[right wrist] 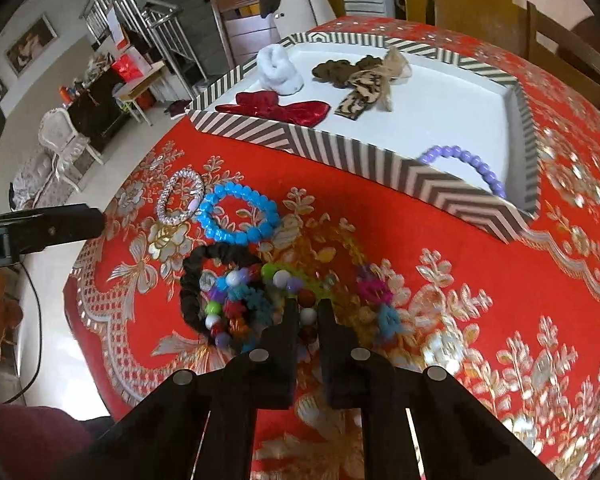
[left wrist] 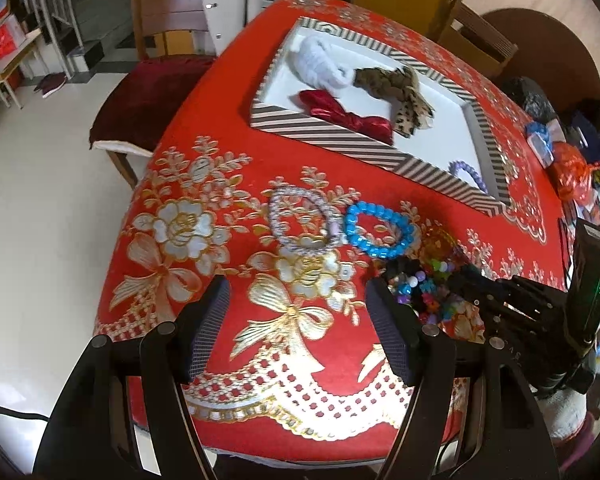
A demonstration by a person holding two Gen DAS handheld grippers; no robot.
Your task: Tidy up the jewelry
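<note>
Right gripper angled down at the near edge of the table, jaws drawn close together around white and red beads of the multicolored bead pile, a black scrunchie curled on the pile's left. Left gripper held above the tablecloth to the left, jaws spread wide, nothing between them. Farther out: blue bead bracelet touching a rhinestone bracelet; beyond, the striped tray holds a purple bead bracelet, red bow, white scrunchie, leopard-print scrunchie.
</note>
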